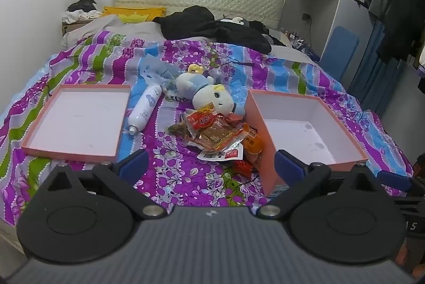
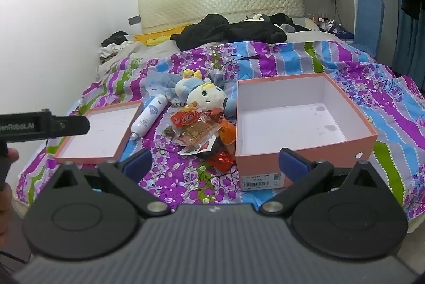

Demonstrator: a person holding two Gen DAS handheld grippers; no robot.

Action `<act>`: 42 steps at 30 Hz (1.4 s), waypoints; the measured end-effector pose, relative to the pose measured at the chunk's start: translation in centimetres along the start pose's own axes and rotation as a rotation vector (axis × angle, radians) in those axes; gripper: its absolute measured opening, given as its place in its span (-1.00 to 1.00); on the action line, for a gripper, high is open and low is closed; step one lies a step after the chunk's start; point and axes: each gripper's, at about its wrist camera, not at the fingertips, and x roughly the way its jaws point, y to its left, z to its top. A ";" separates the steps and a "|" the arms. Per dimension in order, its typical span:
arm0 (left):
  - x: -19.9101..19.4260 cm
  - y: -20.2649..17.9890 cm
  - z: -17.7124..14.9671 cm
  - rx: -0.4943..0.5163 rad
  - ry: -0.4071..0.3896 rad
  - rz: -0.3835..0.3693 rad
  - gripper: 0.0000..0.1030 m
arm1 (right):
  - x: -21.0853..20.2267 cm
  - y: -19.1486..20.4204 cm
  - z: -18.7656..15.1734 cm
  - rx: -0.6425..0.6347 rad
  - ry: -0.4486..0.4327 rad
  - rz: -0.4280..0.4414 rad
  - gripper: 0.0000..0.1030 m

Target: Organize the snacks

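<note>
A pile of snack packets [image 1: 216, 133] [image 2: 199, 129] in red, orange and clear wrappers lies on the bed's flowered quilt, between a shallow pink box lid [image 1: 77, 121] [image 2: 98, 132] on the left and a deep empty pink box [image 1: 305, 132] [image 2: 292, 121] on the right. My left gripper [image 1: 212, 167] is open and empty, hovering above the quilt short of the pile. My right gripper [image 2: 217, 164] is open and empty, also short of the pile, beside the box's front left corner. The left gripper's body [image 2: 42, 128] shows at the left edge of the right wrist view.
A plush doll [image 1: 209, 92] [image 2: 204, 92] lies just behind the snacks. A white spray bottle [image 1: 144, 108] [image 2: 150, 116] lies between the lid and the pile. Black clothes [image 1: 212, 26] and a yellow pillow [image 1: 132, 14] lie near the headboard. A wardrobe stands at right.
</note>
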 end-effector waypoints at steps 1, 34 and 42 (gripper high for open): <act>0.0 0.0 0.0 -0.001 0.001 -0.002 0.98 | 0.0 -0.1 0.0 -0.002 0.000 0.001 1.00; -0.1 0.8 0.0 0.007 -0.004 0.011 0.99 | 1.4 0.8 -0.4 -0.002 0.012 -0.002 1.00; -0.1 1.1 -0.4 0.013 0.000 0.009 0.99 | 1.5 1.0 -0.7 0.003 0.023 -0.004 1.00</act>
